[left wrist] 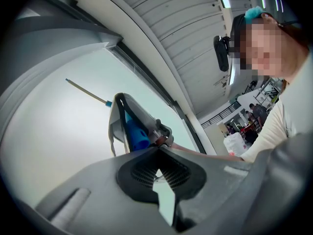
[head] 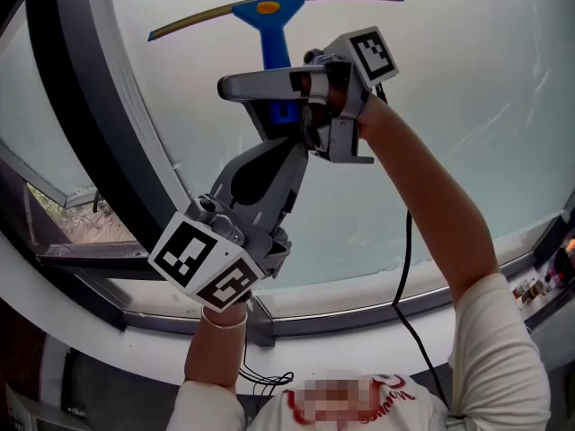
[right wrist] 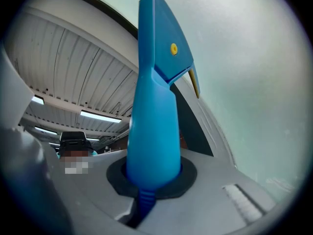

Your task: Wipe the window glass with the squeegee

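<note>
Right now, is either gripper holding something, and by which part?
The right gripper holds the squeegee by its blue handle; the left gripper holds nothing.

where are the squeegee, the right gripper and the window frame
squeegee [head: 268,9], head view, blue head under the blade
right gripper [right wrist: 151,182], right gripper view, between its jaws, on the handle
window frame [head: 81,106], head view, dark bar

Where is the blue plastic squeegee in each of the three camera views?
Head view: blue plastic squeegee at top centre, in front of the pale window glass.
Left gripper view: small, just left of centre.
Right gripper view: fills the centre, handle nearest.
Shared landmark: the pale window glass.
</note>
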Motion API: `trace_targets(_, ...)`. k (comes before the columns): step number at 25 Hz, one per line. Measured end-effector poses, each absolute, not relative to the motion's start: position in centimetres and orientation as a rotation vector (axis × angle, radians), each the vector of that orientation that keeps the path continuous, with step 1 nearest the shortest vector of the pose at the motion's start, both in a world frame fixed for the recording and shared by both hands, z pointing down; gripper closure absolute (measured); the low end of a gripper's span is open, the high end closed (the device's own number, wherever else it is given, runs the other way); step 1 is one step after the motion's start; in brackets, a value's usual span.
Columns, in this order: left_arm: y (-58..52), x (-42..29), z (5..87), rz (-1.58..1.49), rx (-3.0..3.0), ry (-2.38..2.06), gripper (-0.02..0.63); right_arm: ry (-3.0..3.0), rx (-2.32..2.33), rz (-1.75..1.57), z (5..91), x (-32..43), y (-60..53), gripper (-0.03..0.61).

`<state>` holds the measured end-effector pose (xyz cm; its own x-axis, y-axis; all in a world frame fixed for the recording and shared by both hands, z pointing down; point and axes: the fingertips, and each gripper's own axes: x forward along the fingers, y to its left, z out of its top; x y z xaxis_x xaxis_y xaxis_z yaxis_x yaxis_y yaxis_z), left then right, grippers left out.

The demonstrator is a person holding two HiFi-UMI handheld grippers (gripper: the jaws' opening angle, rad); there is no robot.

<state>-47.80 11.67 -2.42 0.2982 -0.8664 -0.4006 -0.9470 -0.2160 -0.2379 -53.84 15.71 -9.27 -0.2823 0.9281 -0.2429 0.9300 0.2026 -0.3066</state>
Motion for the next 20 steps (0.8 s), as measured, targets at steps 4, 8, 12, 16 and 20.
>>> trace_targets(4, 11.8, -47.7, -1.1, 0.269, -2.137, 1.645, 0.607, 2.436, 1.864, -0.649, -7.9, -53.8, 15.8, 0.557)
trace_targets(8, 12.0, -47.6, 1.4, 0.304, -2.165, 1.666, 0.607, 2.433, 1.858, -0.677, -5.3, -53.7, 15.9, 0.555)
trace_targets(12, 12.1, -47.4, 3.9, 0.330, -2.191, 1.688, 0.607, 2.425, 1.850, -0.692, -2.7, -53.5, 16.0, 0.554)
trace_targets(16, 11.8, -47.6, 4.1, 0.342, -2.212, 1.715, 0.607, 2.428, 1.843, -0.707, -2.4, -53.7, 15.7, 0.552)
trace_targets(20, 11.8, -47.7, 4.1, 0.353, -2.220, 1.736, 0.607, 2.427, 1.839, -0.722, -2.2, -53.8, 15.6, 0.551)
